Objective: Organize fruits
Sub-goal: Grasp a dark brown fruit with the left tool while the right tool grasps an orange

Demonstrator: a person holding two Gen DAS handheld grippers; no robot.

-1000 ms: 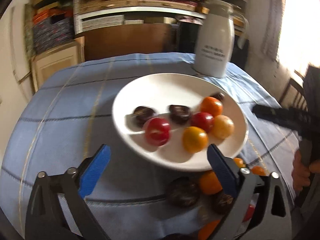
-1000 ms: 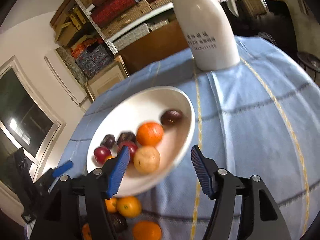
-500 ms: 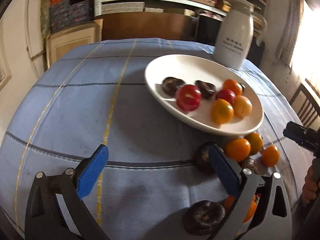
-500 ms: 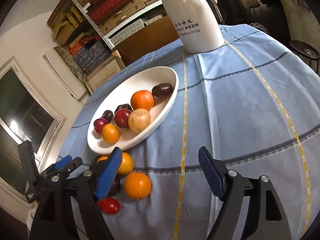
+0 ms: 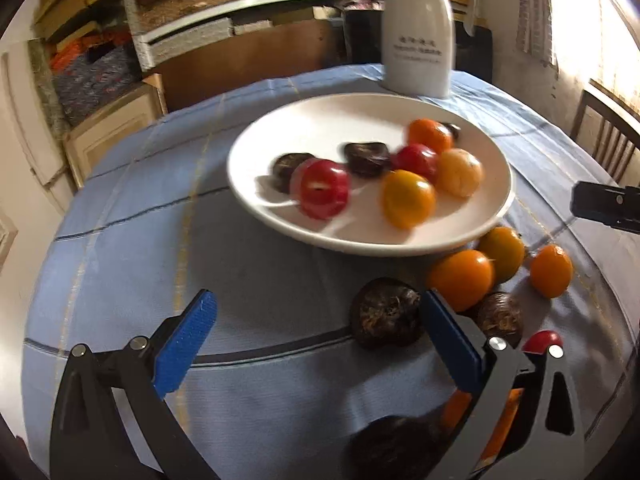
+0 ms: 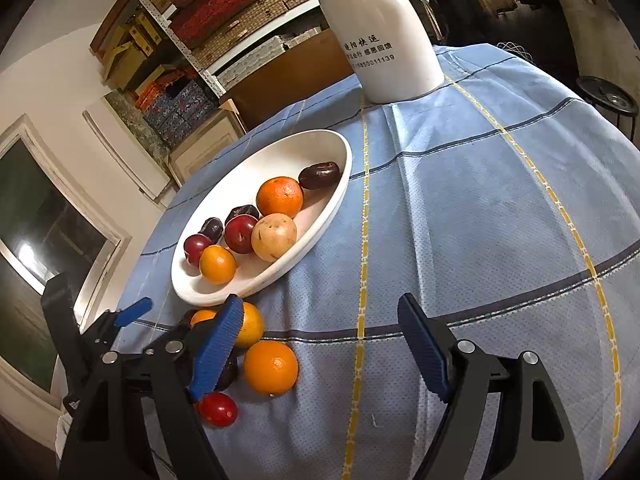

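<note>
- I count one white plate (image 6: 280, 160) — eight fruits (image 6: 279, 196) in it.
- One white jug (image 6: 384, 40).
- On the cloth (image 6: 480, 220) — at least three oranges (image 5: 460, 280), three dark fruits (image 5: 386, 312), one red fruit (image 5: 542, 340).

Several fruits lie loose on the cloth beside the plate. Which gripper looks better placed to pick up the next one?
Probably the left gripper: open and empty, with the dark fruit just inside its right finger. The right gripper, also open and empty, frames bare cloth, the loose orange off to its left.
</note>
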